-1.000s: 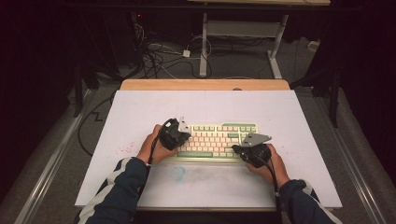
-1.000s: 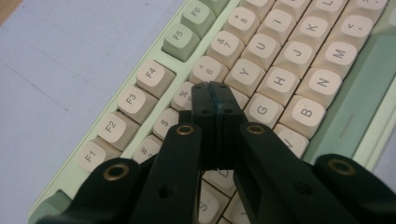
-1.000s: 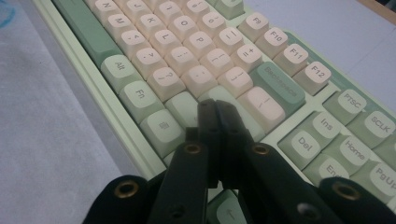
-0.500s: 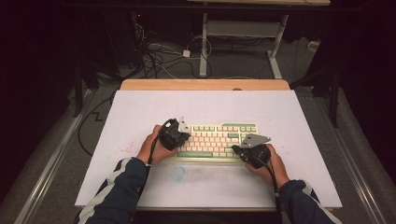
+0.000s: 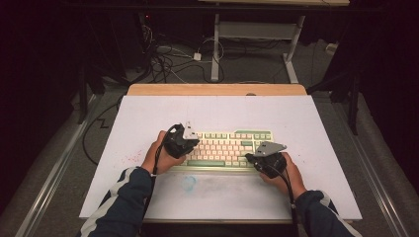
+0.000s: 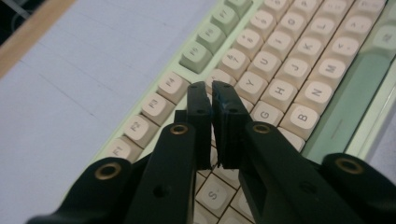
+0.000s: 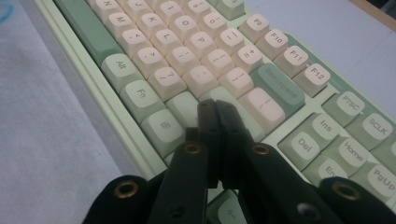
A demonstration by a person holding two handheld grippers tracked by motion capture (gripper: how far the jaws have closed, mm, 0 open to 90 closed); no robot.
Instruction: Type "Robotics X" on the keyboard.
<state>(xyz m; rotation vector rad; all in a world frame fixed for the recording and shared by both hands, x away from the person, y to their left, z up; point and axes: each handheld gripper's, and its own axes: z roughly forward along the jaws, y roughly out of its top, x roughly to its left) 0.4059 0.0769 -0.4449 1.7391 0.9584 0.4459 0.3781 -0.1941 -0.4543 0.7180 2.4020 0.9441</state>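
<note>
A keyboard with cream and mint-green keys lies on the white table mat. My left gripper hovers over its left half. In the left gripper view the keyboard runs under my left gripper, whose tips hang just above the letter keys near Y and G. Its jaws have just been opening and stand a thin slit apart, with nothing between them. My right gripper is at the keyboard's right front corner. In the right gripper view its tips are pressed together, shut on nothing, above the green keys by Enter on the keyboard.
The white mat covers a wooden table, and it bears a faint blue smudge in front of the keyboard and red specks at left. Cables and desk legs lie on the floor beyond the far edge.
</note>
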